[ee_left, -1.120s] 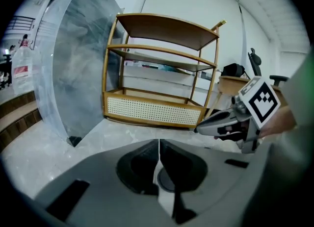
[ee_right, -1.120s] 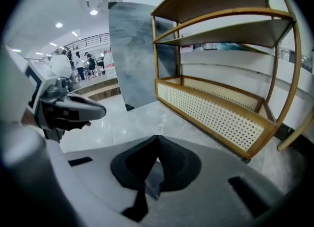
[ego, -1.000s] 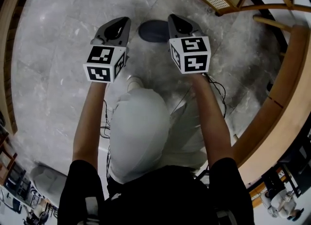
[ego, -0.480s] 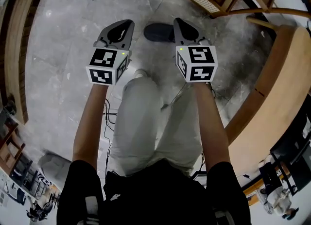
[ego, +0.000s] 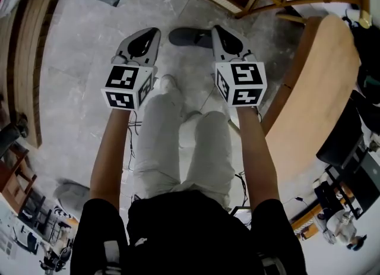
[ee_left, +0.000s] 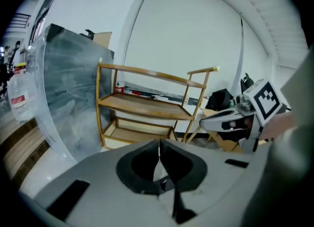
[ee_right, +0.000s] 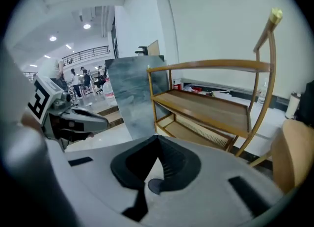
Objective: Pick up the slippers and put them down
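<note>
1. Head view: a dark slipper (ego: 189,37) lies on the grey floor (ego: 77,54), between the tips of the left hand-held gripper (ego: 146,36) and the right hand-held gripper (ego: 223,35). Both are held well above it, and neither touches it.
2. Left gripper view: the jaws are closed on nothing and face a wooden shelf (ee_left: 147,104). No slipper is in sight.
3. Right gripper view: the jaws are likewise shut and empty. The slipper looks light, soft and bendy, so a pinch on the upper's edge would likely hold best.
</note>
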`<state>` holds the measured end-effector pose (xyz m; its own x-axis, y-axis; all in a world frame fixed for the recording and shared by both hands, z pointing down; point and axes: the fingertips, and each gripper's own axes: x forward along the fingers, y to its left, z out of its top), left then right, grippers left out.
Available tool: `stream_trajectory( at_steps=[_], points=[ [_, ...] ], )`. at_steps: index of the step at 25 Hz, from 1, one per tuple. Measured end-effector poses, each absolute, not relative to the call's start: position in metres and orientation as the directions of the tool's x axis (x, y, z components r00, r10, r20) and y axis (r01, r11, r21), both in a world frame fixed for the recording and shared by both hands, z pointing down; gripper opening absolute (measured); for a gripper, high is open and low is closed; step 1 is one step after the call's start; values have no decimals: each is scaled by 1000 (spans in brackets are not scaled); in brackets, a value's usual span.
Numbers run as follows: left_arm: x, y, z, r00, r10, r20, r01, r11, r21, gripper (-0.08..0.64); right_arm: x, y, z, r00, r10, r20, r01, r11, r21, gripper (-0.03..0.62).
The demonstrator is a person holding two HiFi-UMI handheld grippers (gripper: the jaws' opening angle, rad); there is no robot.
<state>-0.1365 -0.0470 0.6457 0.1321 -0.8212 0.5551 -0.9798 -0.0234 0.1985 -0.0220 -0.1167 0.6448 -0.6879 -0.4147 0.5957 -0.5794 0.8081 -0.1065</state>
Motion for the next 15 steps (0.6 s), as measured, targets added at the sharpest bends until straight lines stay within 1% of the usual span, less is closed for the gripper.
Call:
stream_trajectory(
  at_steps=[7, 15],
  points=[
    [-134, -47, 532, 135, -853, 505, -972, -16, 233, 9, -11, -111, 535, -687, -435, 582, -588, 803, -93, 0],
    [-130, -40, 421, 137, -866, 480, -979, -43, 201, 9, -8, -102, 424, -692, -462, 554, -594, 801, -75, 0]
  ],
)
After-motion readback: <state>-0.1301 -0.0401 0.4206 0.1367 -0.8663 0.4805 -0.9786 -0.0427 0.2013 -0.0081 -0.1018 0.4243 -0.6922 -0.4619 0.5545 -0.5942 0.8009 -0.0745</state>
